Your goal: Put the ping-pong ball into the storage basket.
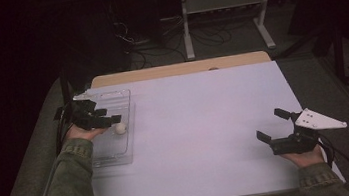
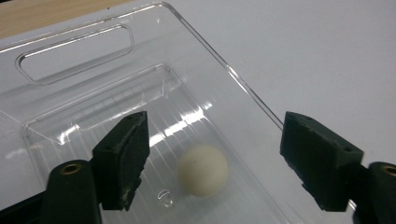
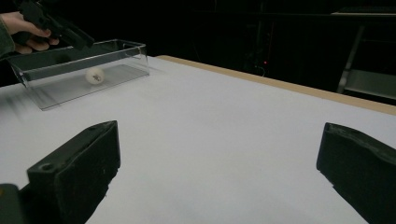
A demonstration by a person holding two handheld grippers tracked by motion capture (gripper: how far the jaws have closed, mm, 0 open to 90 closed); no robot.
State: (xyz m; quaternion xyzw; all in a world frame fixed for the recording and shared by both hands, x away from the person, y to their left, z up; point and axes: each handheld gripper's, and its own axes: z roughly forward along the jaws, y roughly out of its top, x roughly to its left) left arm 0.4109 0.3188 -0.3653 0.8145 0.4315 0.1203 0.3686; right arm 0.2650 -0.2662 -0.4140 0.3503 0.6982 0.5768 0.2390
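White ball (image 2: pixel 202 169) sat on the floor of the clear plastic tray (image 2: pixel 74 53), near the tray's right wall, at the left side of the white table (image 1: pixel 201 125). You held your left gripper (image 2: pixel 212 161) just over the tray, pointing down at the ball. Its jaws were apart, one on each side of the ball, and they did not touch it, so they held nothing. Your right gripper (image 1: pixel 272 126) rested far away at the right side of the table, with its jaws wide open and nothing between them. From that side you could see the ball (image 3: pixel 95 74) through the tray's clear wall (image 3: pixel 79 77). I think a few things could have gone wrong from there. The ball was round and smooth, so if you had pushed one jaw against it first, it could have rolled off along the tray floor. If you had squeezed too high on the ball, it could have popped out from between the jaws. The right jaw looked close to the tray's wall, so it could have bumped the wall and slid the light tray on the table. If you had lifted too fast with a weak hold, the ball could have dropped and bounced away.
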